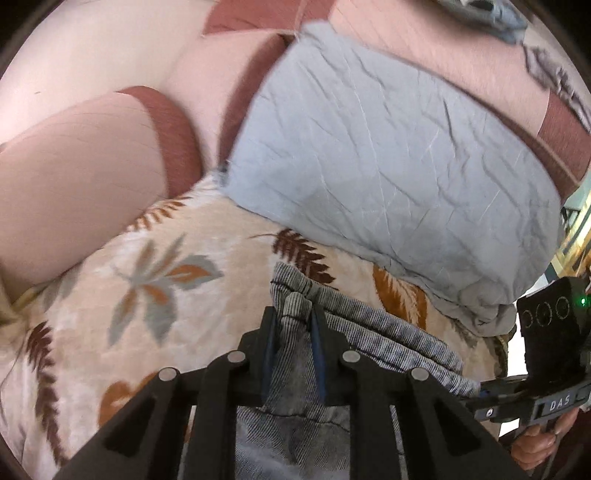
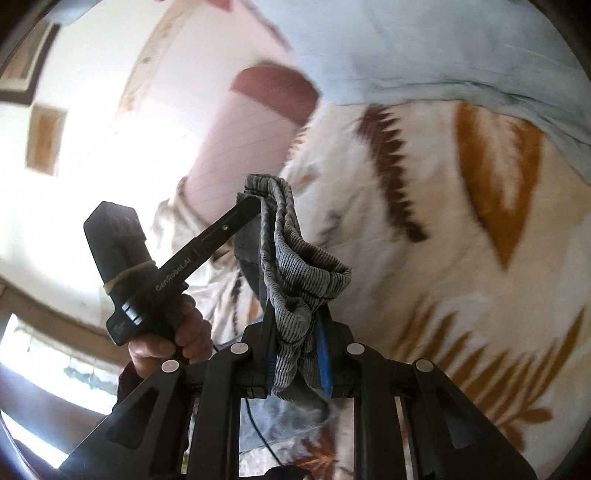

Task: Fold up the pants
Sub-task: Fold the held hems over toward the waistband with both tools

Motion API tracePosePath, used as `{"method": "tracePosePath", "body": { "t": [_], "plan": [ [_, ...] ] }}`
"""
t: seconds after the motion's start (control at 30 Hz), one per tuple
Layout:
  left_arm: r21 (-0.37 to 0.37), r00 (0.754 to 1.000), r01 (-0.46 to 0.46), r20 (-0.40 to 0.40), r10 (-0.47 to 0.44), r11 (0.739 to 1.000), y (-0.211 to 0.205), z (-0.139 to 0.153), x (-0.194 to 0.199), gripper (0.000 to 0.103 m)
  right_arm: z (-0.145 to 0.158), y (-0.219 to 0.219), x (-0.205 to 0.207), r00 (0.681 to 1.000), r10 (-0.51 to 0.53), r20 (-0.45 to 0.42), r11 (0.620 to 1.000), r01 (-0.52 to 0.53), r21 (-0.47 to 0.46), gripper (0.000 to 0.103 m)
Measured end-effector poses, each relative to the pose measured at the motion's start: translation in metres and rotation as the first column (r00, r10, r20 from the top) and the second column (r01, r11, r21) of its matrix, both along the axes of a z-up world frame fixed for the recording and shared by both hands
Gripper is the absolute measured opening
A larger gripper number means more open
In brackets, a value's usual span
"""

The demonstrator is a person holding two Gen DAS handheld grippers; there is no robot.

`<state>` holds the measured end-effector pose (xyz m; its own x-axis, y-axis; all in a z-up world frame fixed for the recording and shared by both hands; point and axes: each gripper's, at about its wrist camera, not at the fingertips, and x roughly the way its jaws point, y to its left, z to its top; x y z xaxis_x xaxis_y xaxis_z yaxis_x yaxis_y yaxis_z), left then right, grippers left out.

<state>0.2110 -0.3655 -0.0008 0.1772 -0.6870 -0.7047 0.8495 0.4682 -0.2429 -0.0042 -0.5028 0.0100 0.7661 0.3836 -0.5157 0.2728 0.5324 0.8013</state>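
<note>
The pants [image 1: 369, 343] are grey with a ribbed striped waistband, held above a leaf-patterned blanket [image 1: 155, 280]. My left gripper [image 1: 294, 314] is shut on a bunched end of the waistband. In the right wrist view my right gripper [image 2: 297, 317] is shut on the other end of the waistband [image 2: 295, 273], which hangs slack between the two grippers. The left gripper [image 2: 255, 197] shows there too, pinching the far end of the band. The right gripper's body [image 1: 546, 332] shows at the right edge of the left wrist view.
A wrinkled light blue pillow [image 1: 388, 166] lies on the bed behind the pants. Pink and maroon pillows [image 1: 110, 155] lie to the left. Grey clothing [image 1: 491, 14] lies at the far top. A bright wall [image 2: 74, 184] is to the left in the right wrist view.
</note>
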Motion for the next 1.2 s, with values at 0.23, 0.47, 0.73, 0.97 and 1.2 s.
{"method": "tracePosePath", "body": {
  "t": [0.23, 0.47, 0.73, 0.97, 1.2],
  "plan": [
    [-0.005, 0.997, -0.082, -0.003, 0.082, 0.997, 0.071, -0.008, 0.004, 0.02, 0.002, 0.076, 0.025, 0.985, 0.175, -0.006, 0.984, -0.175, -0.042, 0.017],
    [0.023, 0.984, -0.171, -0.046, 0.172, 0.985, 0.134, -0.043, 0.007, 0.02, -0.027, 0.135, 0.044, 0.951, 0.287, -0.115, 0.955, -0.294, -0.046, 0.016],
    [0.085, 0.946, -0.315, -0.057, 0.32, 0.945, 0.209, -0.063, 0.01, 0.024, -0.051, 0.181, 0.066, 0.862, 0.483, -0.152, 0.874, -0.486, 0.02, 0.036],
    [0.116, 0.919, -0.377, -0.079, 0.387, 0.919, 0.259, -0.054, -0.009, 0.024, -0.037, 0.187, 0.068, 0.825, 0.549, -0.136, 0.831, -0.556, -0.021, 0.04],
    [0.129, 0.887, -0.387, -0.217, 0.407, 0.913, 0.226, -0.064, -0.052, 0.05, -0.038, 0.113, 0.067, 0.956, 0.263, -0.13, 0.965, -0.263, 0.015, 0.041]
  ]
}}
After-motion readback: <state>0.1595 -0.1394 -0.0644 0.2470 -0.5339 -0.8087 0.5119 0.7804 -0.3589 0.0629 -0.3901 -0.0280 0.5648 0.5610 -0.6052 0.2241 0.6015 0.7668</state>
